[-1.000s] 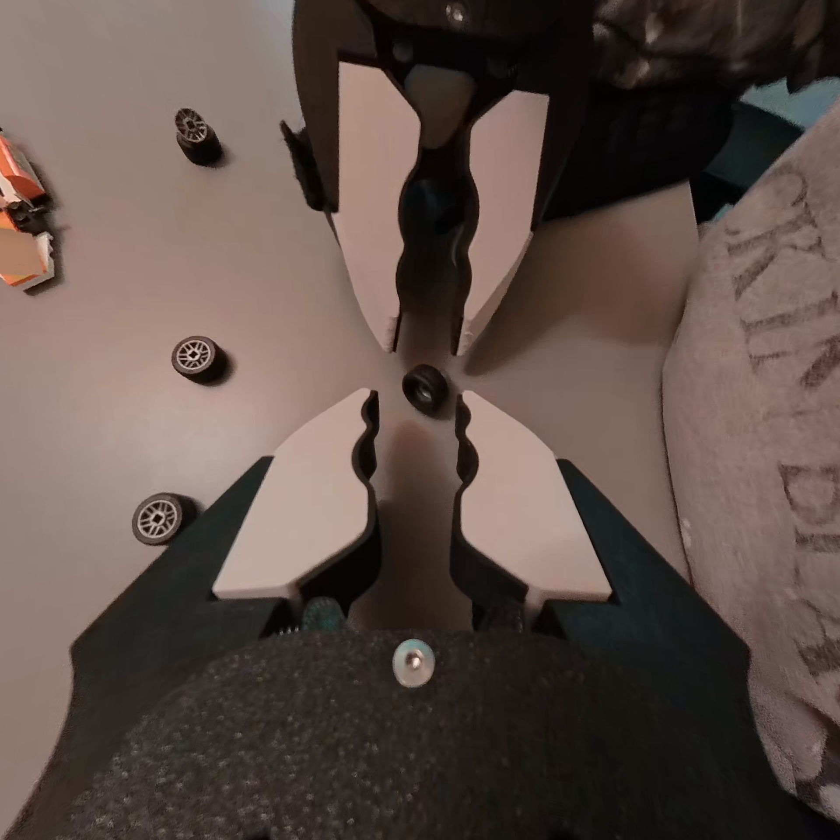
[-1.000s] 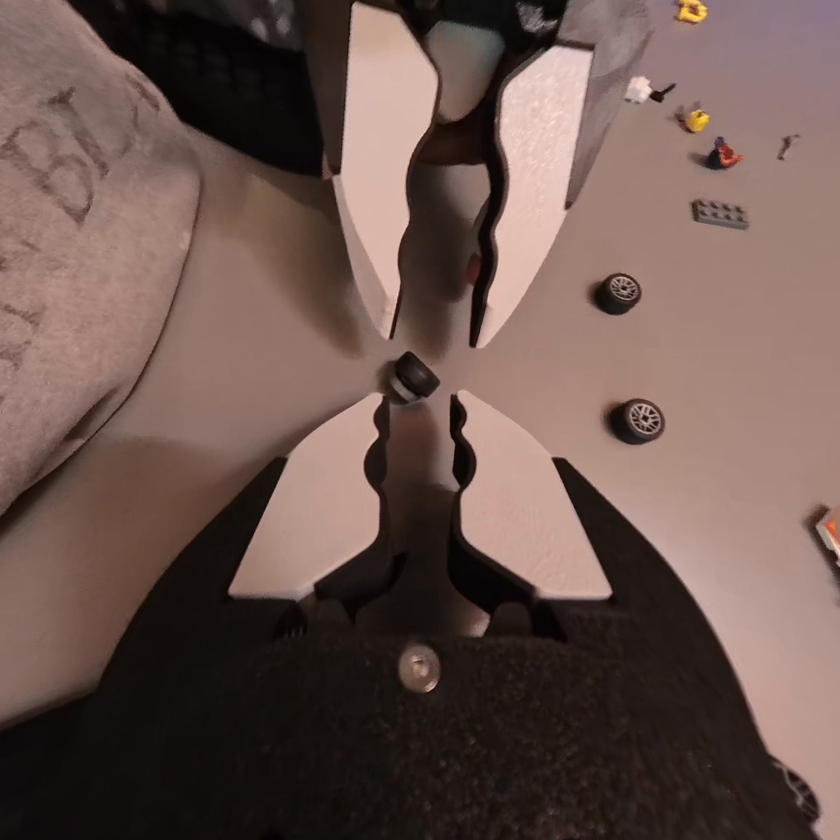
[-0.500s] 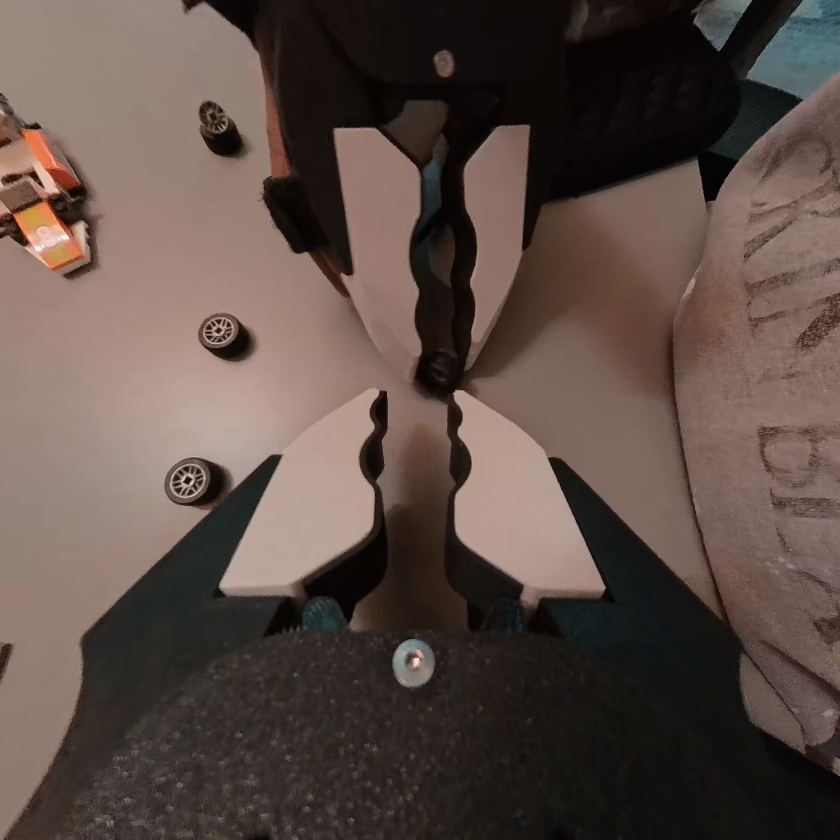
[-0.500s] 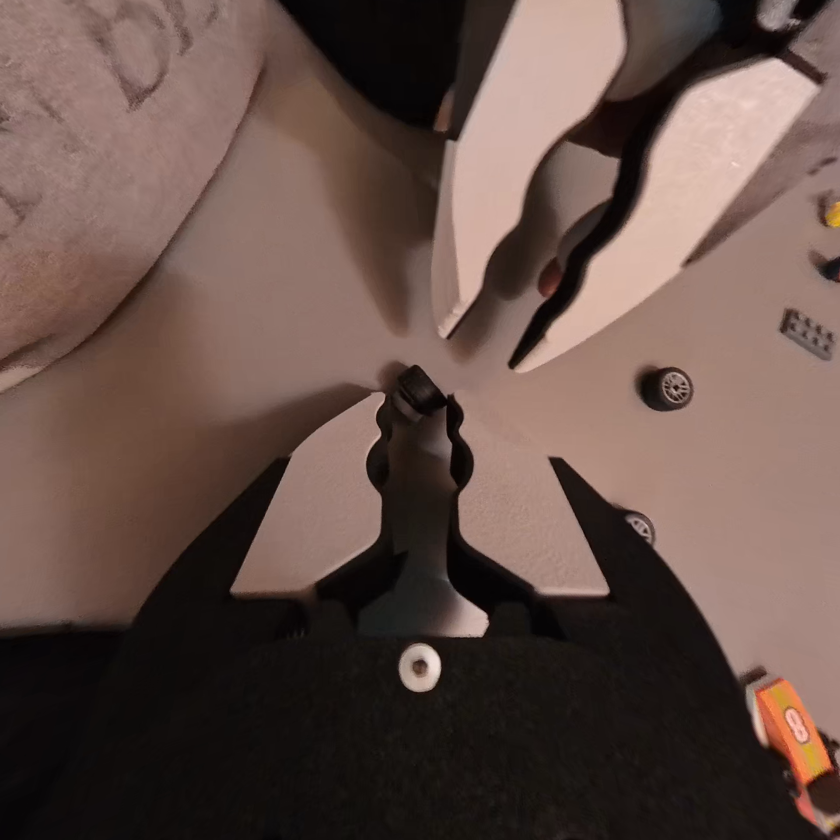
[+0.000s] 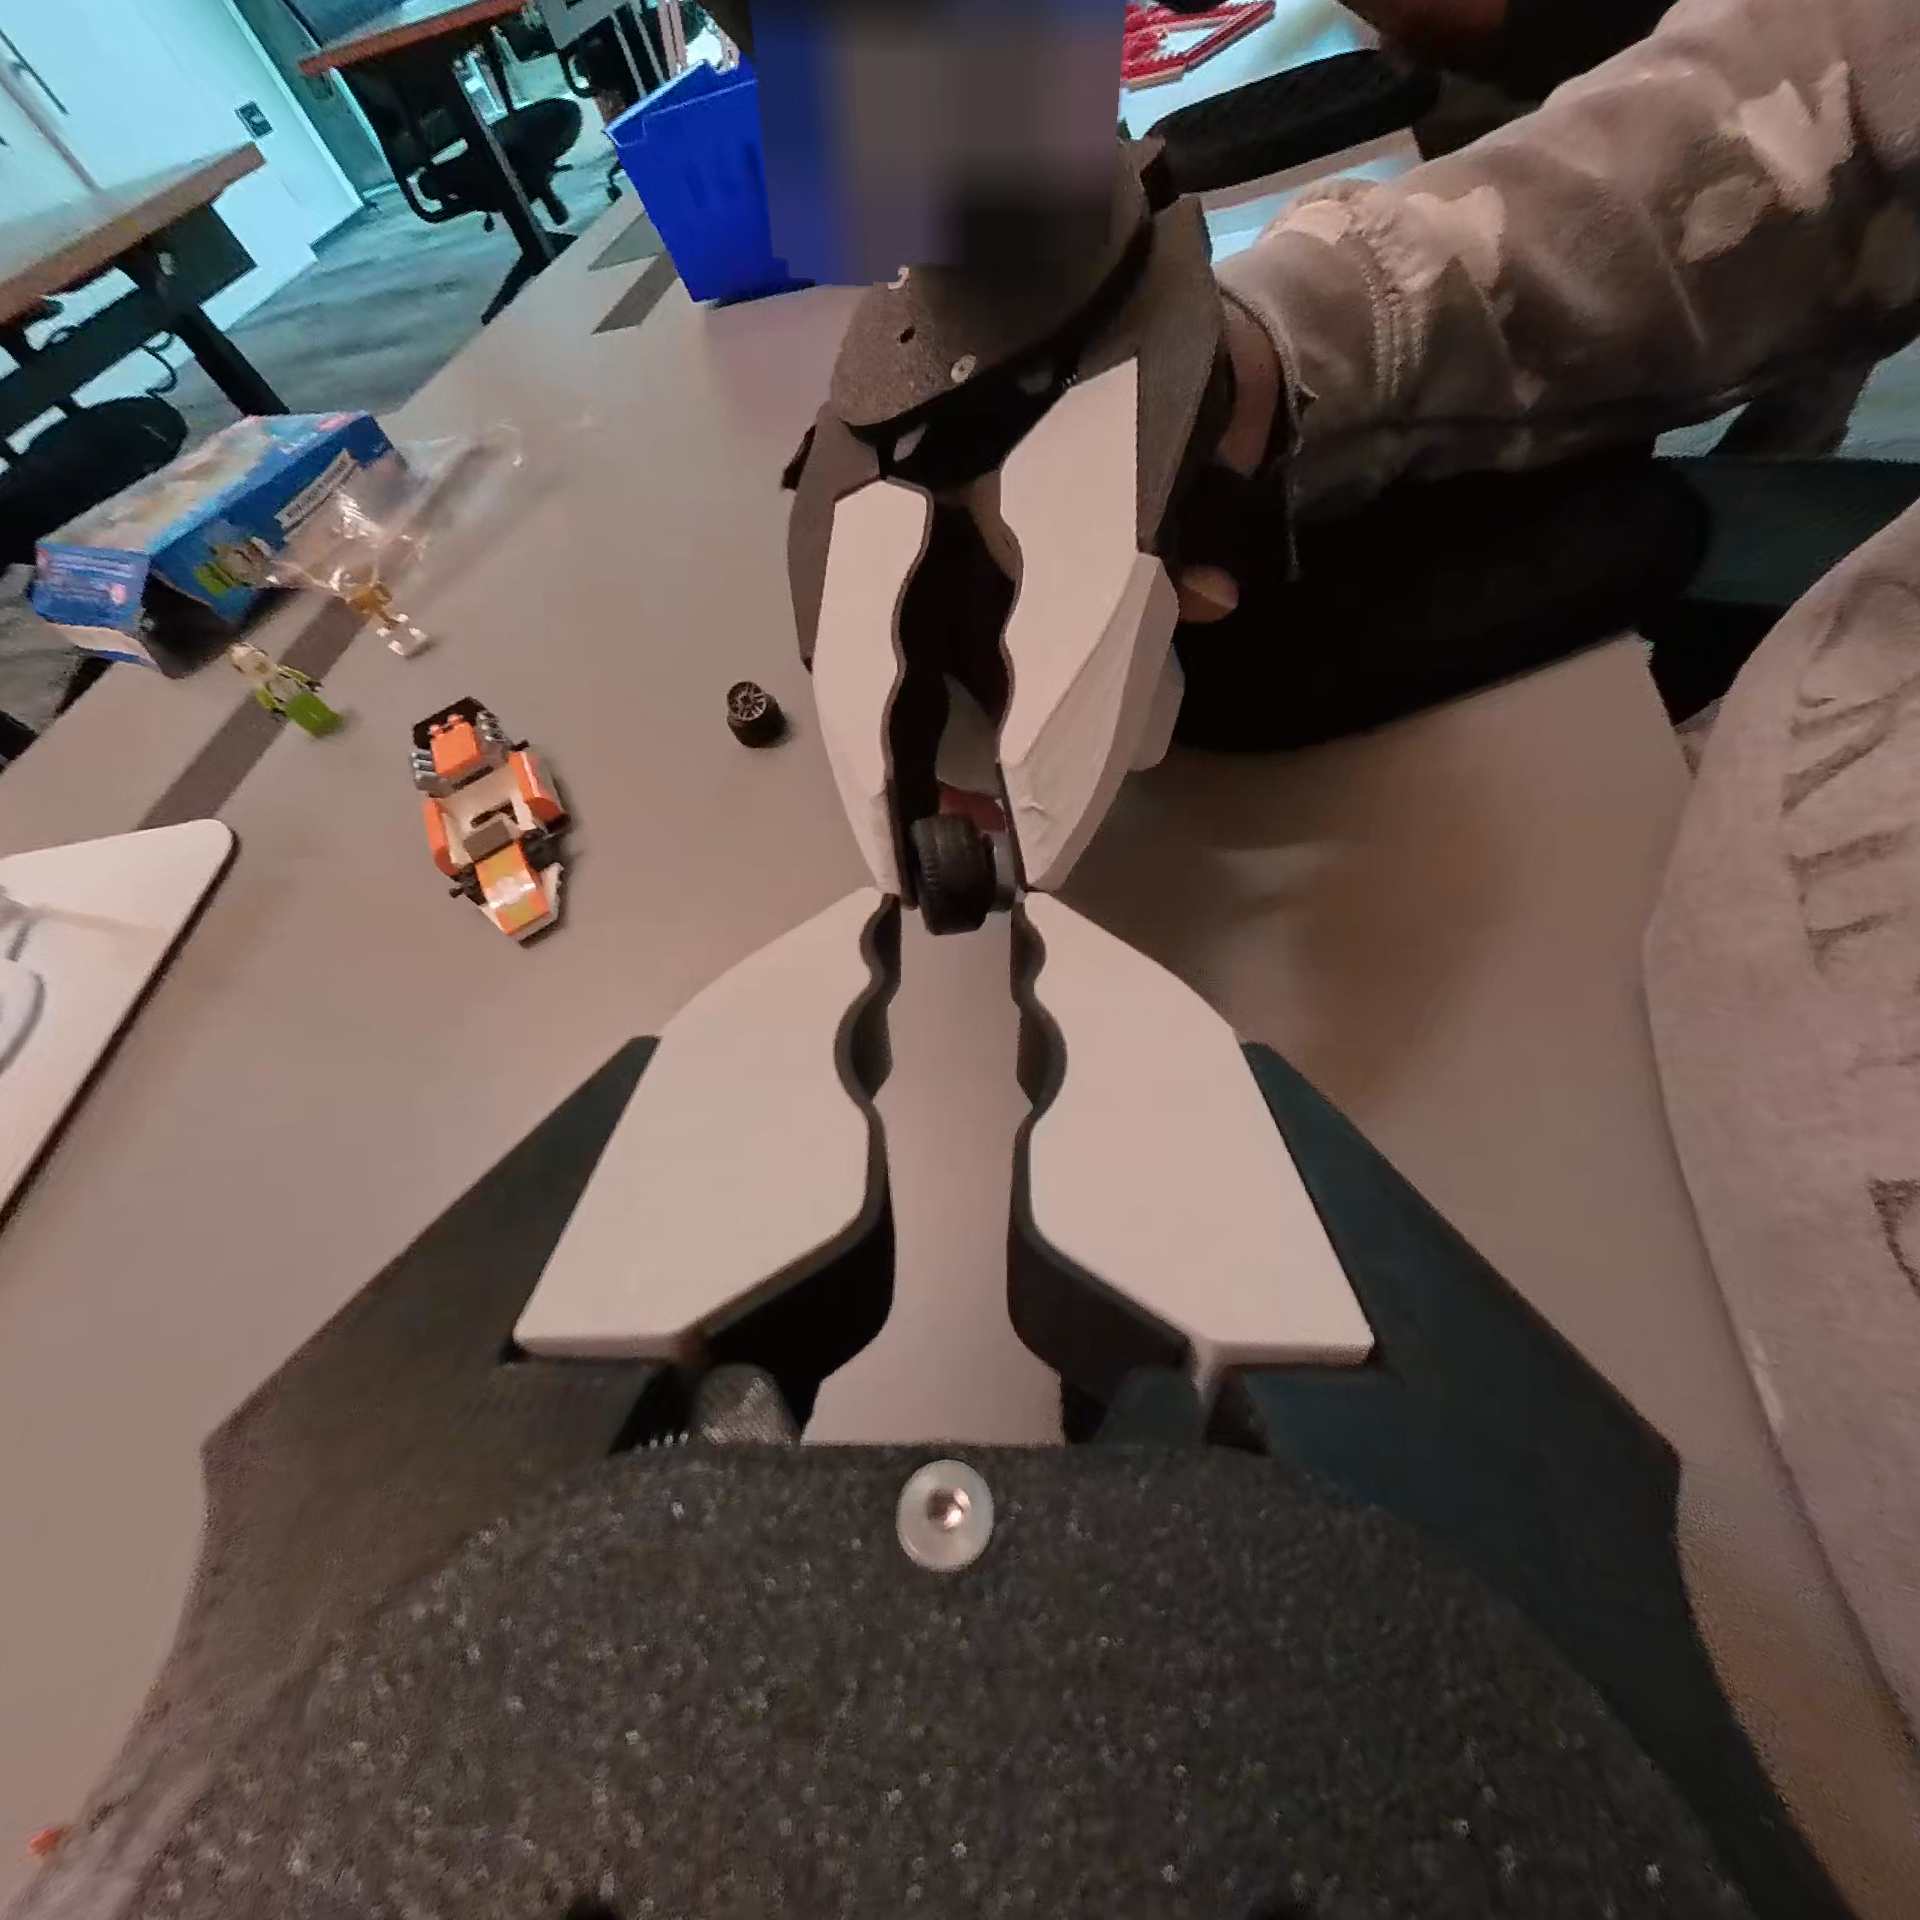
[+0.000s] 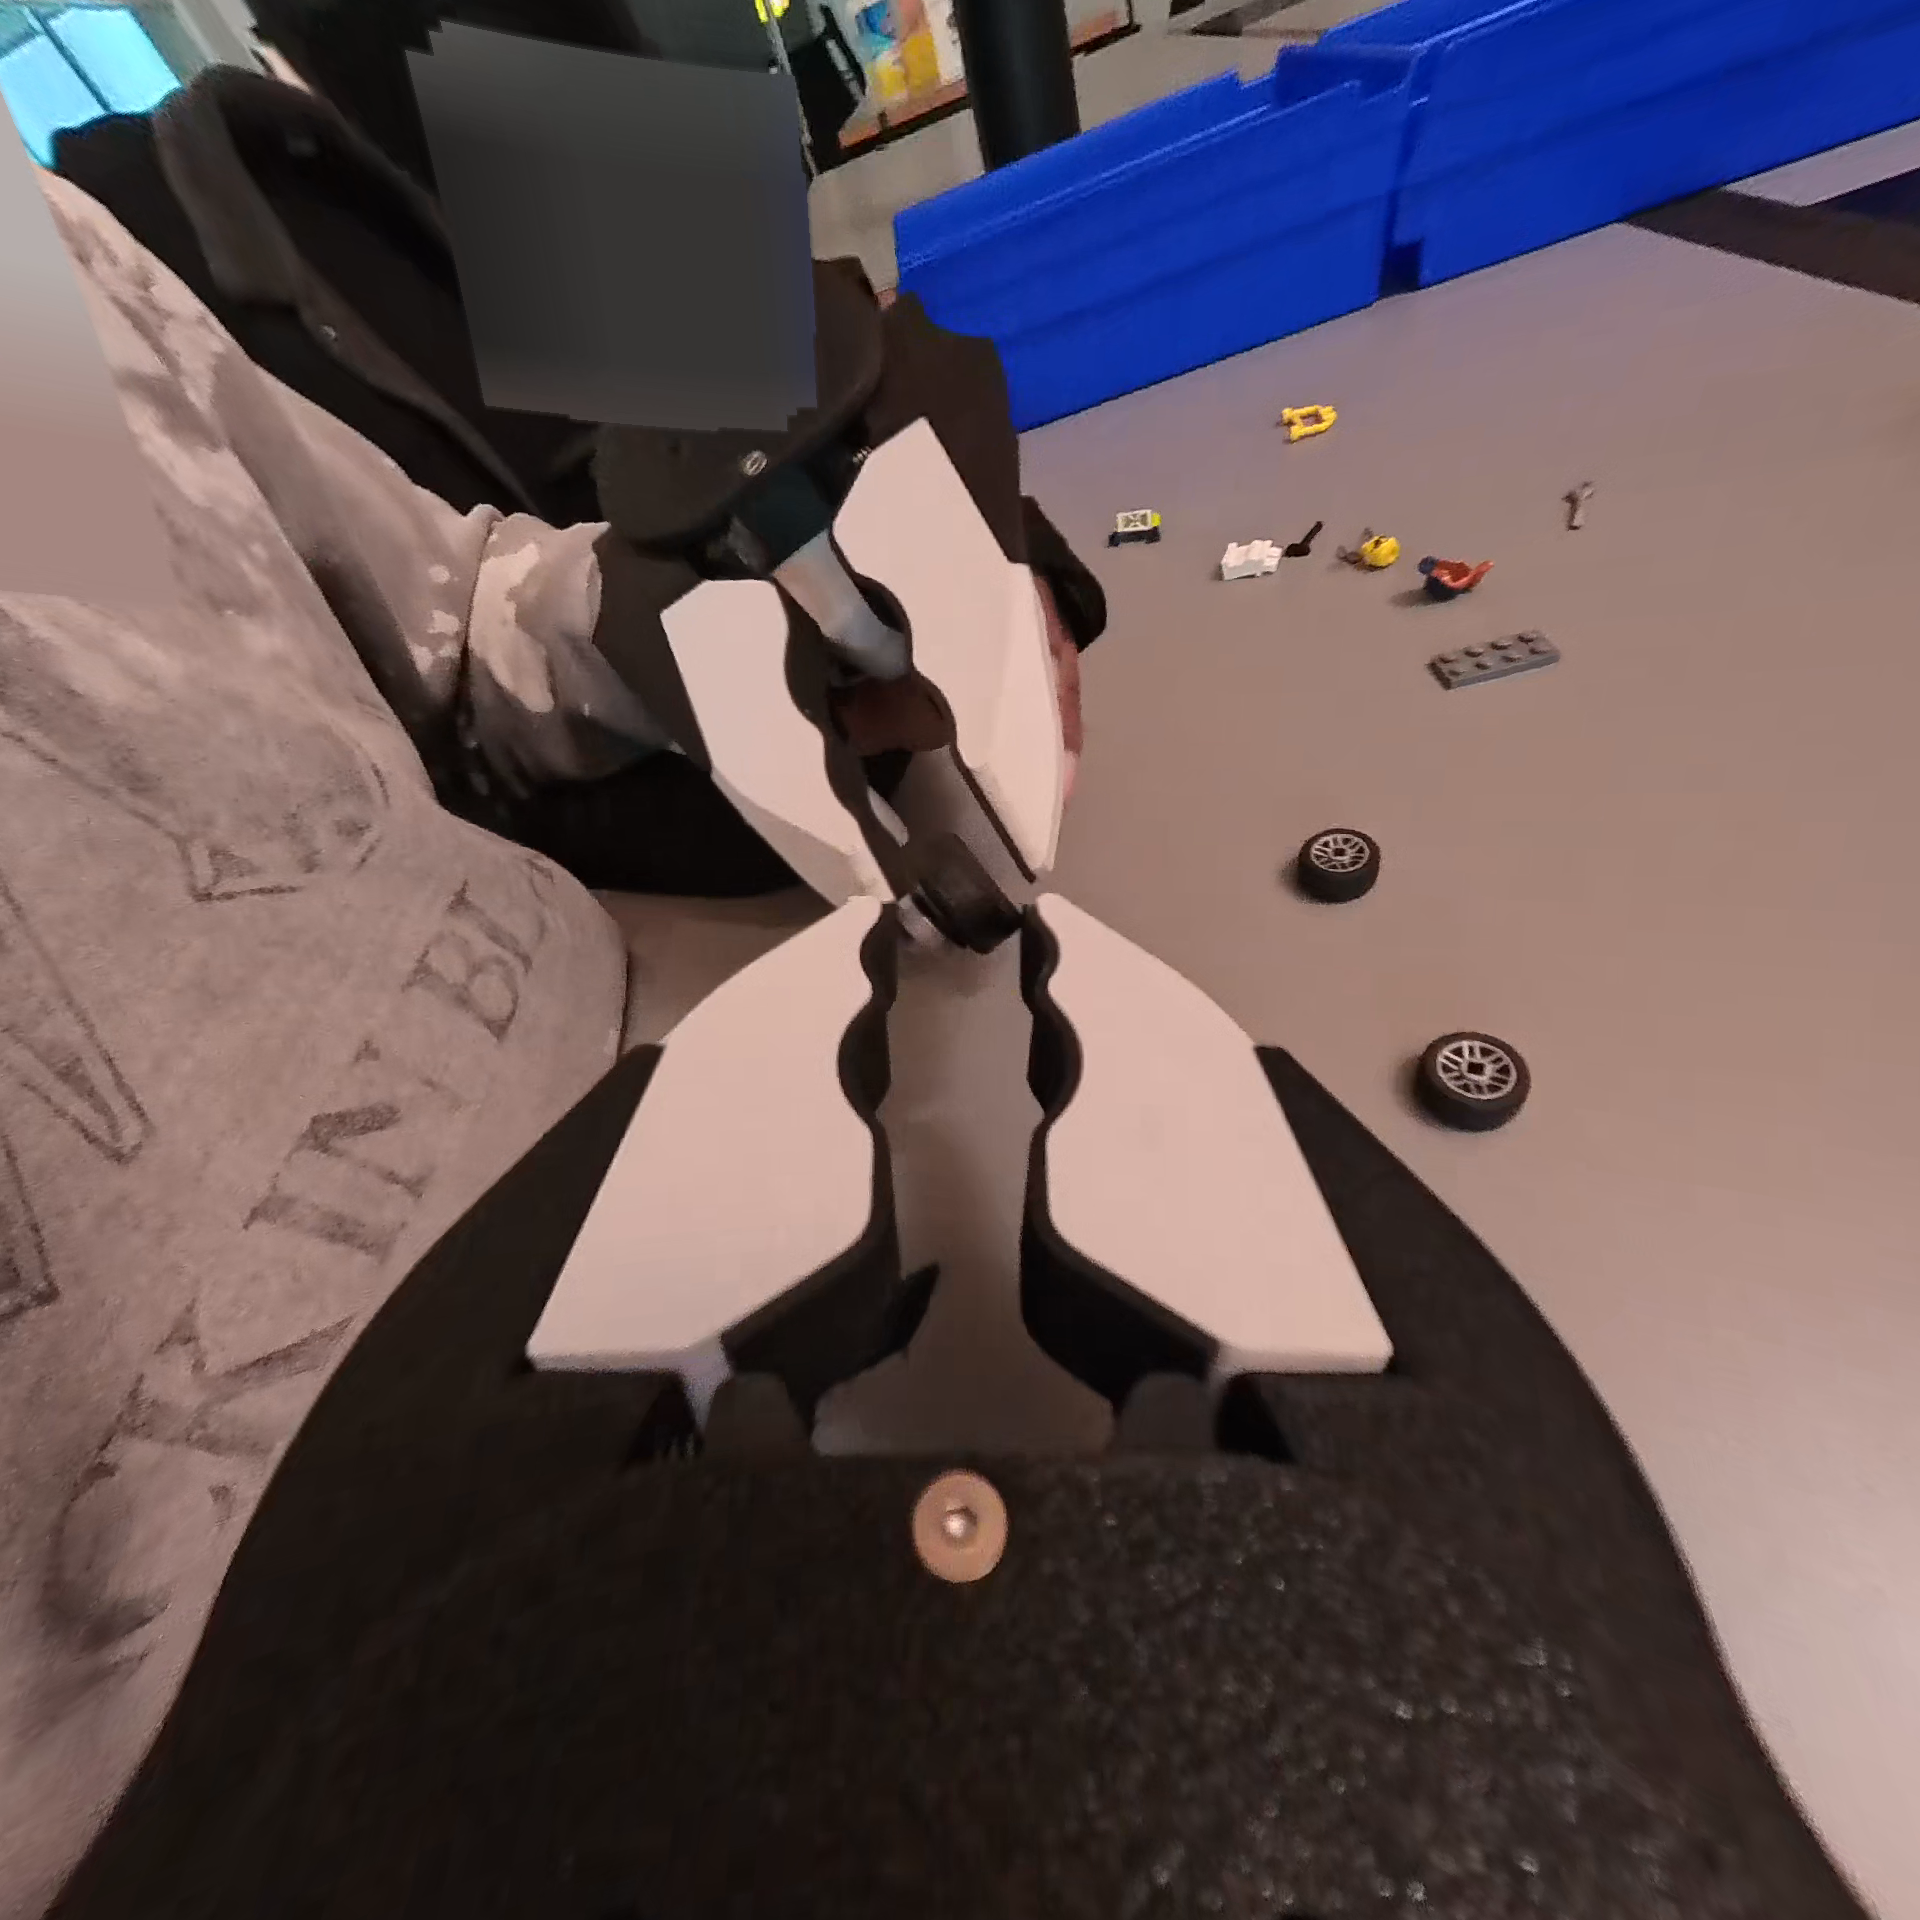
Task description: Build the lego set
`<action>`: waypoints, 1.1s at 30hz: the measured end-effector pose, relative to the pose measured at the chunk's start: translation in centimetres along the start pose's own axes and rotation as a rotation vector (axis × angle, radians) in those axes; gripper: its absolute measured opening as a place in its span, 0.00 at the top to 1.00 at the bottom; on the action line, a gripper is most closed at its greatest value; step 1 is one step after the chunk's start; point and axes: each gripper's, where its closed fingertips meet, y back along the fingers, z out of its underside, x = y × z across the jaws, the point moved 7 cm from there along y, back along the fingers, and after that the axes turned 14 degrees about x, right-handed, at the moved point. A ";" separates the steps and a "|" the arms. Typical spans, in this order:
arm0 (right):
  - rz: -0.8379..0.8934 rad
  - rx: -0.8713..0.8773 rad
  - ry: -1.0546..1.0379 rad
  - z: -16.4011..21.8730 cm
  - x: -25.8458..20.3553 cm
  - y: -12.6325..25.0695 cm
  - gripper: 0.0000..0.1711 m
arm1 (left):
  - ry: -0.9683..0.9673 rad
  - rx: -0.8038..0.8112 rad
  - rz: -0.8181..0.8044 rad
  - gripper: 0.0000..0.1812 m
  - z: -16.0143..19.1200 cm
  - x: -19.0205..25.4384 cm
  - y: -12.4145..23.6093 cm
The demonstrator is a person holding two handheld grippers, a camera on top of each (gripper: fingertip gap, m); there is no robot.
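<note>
Wheel [image 5: 948, 878] | likely light, stiff hub, grippy tyre | right tongs [image 6: 954, 912] pinch its flat faces | left tongs [image 5: 954, 916] narrow, empty, just beside wheel

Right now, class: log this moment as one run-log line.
right gripper: shut on wheel | left gripper: open, tips at wheel | orange car: on table

The right tool [image 6: 956, 916] and the left tool [image 5: 954, 920] meet tip to tip above the desk. The right tool grips a small black wheel [image 5: 951, 875]. The left tool's fingertips flank this wheel; whether they press it is unclear.
</note>
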 end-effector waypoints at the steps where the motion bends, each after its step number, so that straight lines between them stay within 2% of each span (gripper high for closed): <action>1: 0.011 0.006 -0.002 0.0 0.1 0.0 0.87 | -0.013 -0.002 -0.005 0.91 0.0 0.1 -0.1; 13: 0.046 0.173 -0.294 -0.2 0.7 0.2 0.87 | -0.045 0.075 -0.106 0.89 -0.5 -0.4 -0.2; 19: 0.001 0.180 -0.262 -0.5 0.4 0.3 0.87 | -0.032 0.108 -0.091 0.91 -0.8 -0.2 -0.1; 21: -0.012 0.168 -0.186 -0.5 0.3 0.5 0.87 | -0.014 0.112 -0.067 0.92 -0.7 -0.1 -0.2; 26: -0.011 0.059 0.217 -0.2 -0.6 0.7 0.82 | 0.062 0.121 0.024 0.92 -0.3 0.0 -0.1; 33: -0.015 -0.025 0.430 0.8 -1.3 0.3 0.88 | 0.117 0.071 0.122 0.92 0.3 0.4 0.0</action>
